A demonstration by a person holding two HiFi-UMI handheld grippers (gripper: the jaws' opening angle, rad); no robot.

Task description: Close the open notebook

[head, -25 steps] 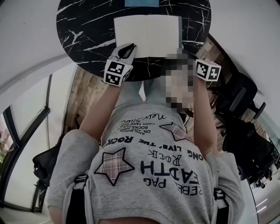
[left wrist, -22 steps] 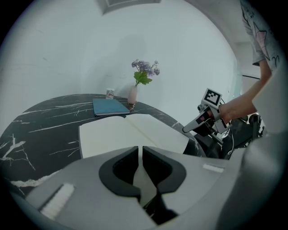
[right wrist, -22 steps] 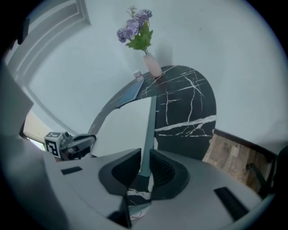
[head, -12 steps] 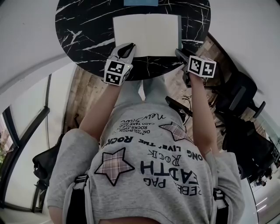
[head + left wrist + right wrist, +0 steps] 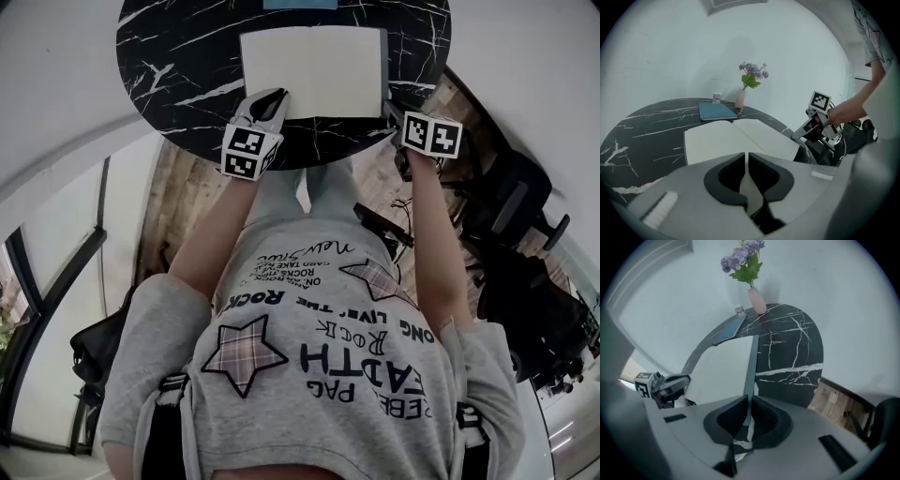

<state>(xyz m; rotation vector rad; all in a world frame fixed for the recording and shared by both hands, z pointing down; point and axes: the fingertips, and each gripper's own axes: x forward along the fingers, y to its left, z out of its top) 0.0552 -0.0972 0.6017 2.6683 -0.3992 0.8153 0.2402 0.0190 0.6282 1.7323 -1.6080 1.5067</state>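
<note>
The open notebook (image 5: pixel 314 70) lies flat on the round black marble table (image 5: pixel 169 56), its blank pages up. My left gripper (image 5: pixel 272 101) is shut at the notebook's near left corner; in the left gripper view only the white page (image 5: pixel 736 138) shows past its tips (image 5: pixel 748 157). My right gripper (image 5: pixel 389 111) sits at the notebook's near right corner. Its jaws are closing, and the thin teal cover edge (image 5: pixel 751 366) runs between them, the pads (image 5: pixel 750 401) pressing on it. The cover's edge looks slightly raised.
A blue book (image 5: pixel 300 4) lies at the table's far side, beside a vase of purple flowers (image 5: pixel 757 300) and a small jar (image 5: pixel 716 97). Black office chairs (image 5: pixel 525 244) stand to the right on a wooden floor. A white wall curves behind the table.
The right gripper shifted slightly in toward the notebook's right corner, turned, and now has the cover edge between its jaws. The left gripper has stayed put.
</note>
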